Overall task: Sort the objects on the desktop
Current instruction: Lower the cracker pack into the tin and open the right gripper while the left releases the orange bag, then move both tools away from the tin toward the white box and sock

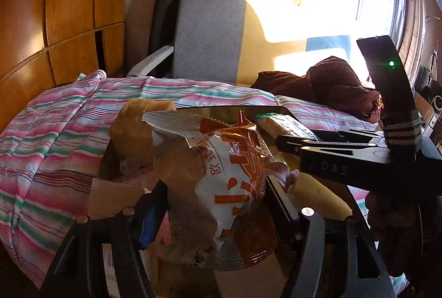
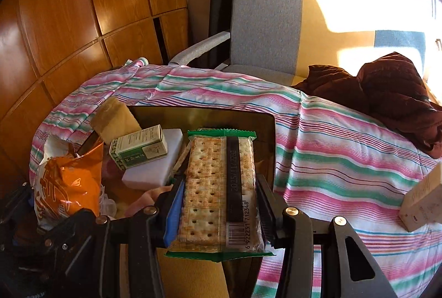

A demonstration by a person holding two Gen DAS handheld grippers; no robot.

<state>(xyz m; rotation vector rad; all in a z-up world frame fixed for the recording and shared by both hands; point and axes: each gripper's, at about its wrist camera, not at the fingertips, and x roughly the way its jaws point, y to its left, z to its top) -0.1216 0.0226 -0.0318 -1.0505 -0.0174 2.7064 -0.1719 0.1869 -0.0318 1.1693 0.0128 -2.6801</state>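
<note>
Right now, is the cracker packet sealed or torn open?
Sealed, as far as visible. The cracker packet, held between the right fingers, shows both green crimped ends intact and the crackers in a full stack.

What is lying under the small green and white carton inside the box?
The small green and white carton rests on a white rectangular block, tilted. Below the block, something pale pink shows. The rest of the cardboard box floor is covered by packets.
</note>
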